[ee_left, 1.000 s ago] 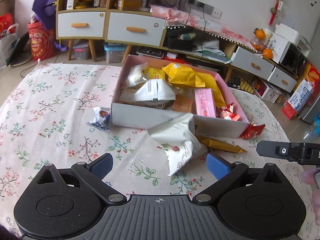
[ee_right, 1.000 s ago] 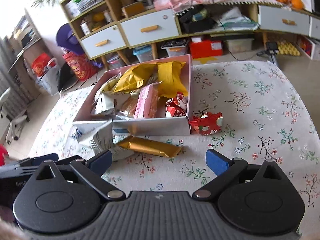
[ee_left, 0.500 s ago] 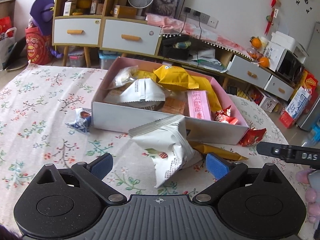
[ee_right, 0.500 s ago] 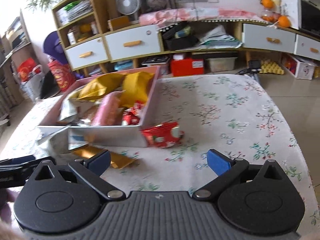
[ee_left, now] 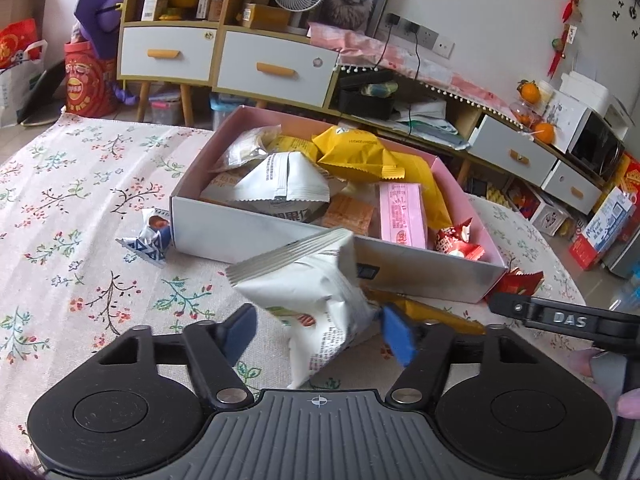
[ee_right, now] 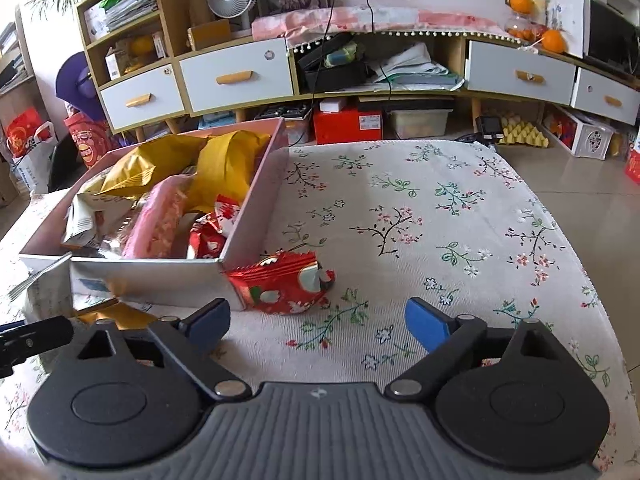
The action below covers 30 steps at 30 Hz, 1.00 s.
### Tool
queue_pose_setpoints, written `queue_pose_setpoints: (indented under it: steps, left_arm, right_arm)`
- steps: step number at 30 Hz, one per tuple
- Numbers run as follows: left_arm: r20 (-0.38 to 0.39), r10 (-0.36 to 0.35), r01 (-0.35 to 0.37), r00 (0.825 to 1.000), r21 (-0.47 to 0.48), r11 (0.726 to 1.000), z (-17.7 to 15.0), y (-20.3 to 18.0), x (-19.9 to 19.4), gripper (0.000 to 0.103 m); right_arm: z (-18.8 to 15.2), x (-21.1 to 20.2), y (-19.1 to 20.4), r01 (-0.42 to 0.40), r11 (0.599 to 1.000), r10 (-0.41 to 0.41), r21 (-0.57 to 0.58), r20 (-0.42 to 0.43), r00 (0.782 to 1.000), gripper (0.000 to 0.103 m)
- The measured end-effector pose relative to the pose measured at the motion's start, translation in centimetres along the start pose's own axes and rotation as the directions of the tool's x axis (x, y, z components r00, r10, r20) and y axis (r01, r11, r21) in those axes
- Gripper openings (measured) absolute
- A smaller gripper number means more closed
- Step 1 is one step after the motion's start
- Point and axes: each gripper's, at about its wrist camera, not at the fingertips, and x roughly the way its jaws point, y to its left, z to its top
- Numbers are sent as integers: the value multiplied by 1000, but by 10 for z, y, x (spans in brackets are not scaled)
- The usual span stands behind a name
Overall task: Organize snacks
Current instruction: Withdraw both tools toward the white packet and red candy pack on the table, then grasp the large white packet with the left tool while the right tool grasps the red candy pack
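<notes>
Pink-lined box (ee_left: 280, 236) on the floral tablecloth (ee_left: 60, 208) already held most snacks: yellow bags (ee_left: 356, 156), a white pouch (ee_left: 284, 180), a pink bar (ee_left: 400, 216), red candies (ee_left: 456, 240). Left outside: white snack bag (ee_left: 316, 300), gold bar (ee_right: 116, 314), red packet (ee_right: 284, 284) and a small blue-white wrapper (ee_left: 150, 236), all near or against the box walls. Left gripper (ee_left: 318, 332) was spread wide around the white bag's lower end, right pad looked to touch it, no clamp yet. Right gripper (ee_right: 316, 320) was spread wide just short of the red packet, holding nothing. Task looked mostly done, four pieces remaining.
</notes>
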Motion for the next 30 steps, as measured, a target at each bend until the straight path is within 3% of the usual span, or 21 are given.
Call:
queue_pose_setpoints:
  steps: [4,7,11,14,30]
  left_arm:
    - [-8,-7,7,1000,-14,1000,1,1,1,57]
    - [-14,-8,8,1000,-18,1000,2,1,1,55]
    - [-21,-7,6,1000,-23,1000,3,3,1,52]
    - [-29,-24,23,999,-31,999,4,3,1,39]
    - [-36,-13,13,999,4,1000,6,-3,-4,33]
  right_arm:
    - [1,6,2,-5,1000,5,-2,-11,1000,80]
    - [0,7,7,-9,999,9,-39,-11,1000,77]
    - [0,5,14,-24,996,23,-87,-12,1000,64]
    - [0,3,17,-38,994,36,-99,-15,999,57]
    - [2,1,20,-41,987,40,-157,-7,999,30]
